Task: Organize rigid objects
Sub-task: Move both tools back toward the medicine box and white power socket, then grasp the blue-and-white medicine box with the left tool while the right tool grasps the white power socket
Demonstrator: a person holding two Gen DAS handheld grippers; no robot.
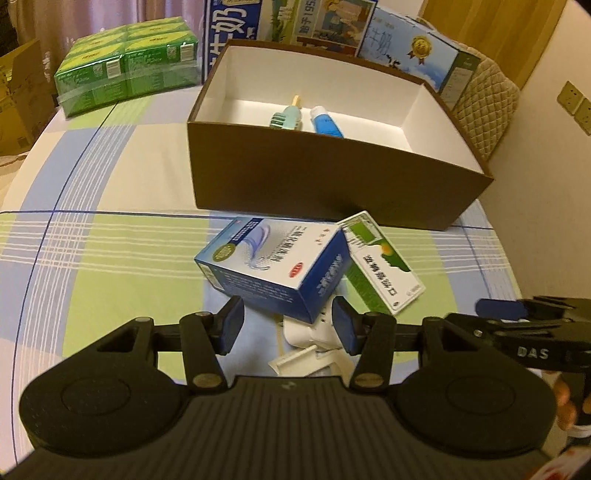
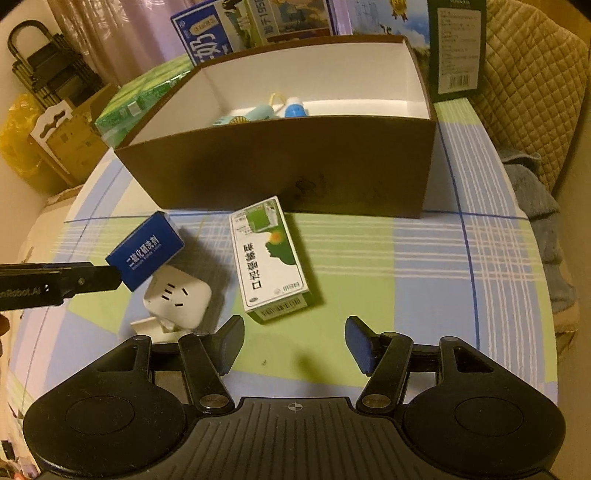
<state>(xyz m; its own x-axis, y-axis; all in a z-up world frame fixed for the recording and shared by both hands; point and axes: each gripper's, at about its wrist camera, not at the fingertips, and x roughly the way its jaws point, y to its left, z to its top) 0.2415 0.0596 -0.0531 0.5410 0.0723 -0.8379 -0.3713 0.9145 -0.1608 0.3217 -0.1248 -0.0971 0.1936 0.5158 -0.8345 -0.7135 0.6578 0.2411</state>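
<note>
A blue medicine box (image 1: 273, 262) sits between the fingers of my left gripper (image 1: 288, 325), lifted off the cloth; in the right wrist view the blue box (image 2: 147, 251) hangs at the left gripper's tip above a white socket adapter (image 2: 177, 295). The adapter also shows under the box in the left wrist view (image 1: 314, 332). A green-and-white medicine box (image 2: 267, 258) lies flat in front of the brown box (image 2: 295, 166); it also shows in the left wrist view (image 1: 380, 262). My right gripper (image 2: 295, 343) is open and empty, just short of the green box.
The brown box (image 1: 332, 177) holds a teal item (image 1: 286, 118) and a blue tube (image 1: 325, 122). Milk cartons (image 1: 236, 22) stand behind it. A green shrink-wrapped pack (image 1: 125, 62) sits far left. A quilted chair (image 2: 532, 85) is at the right.
</note>
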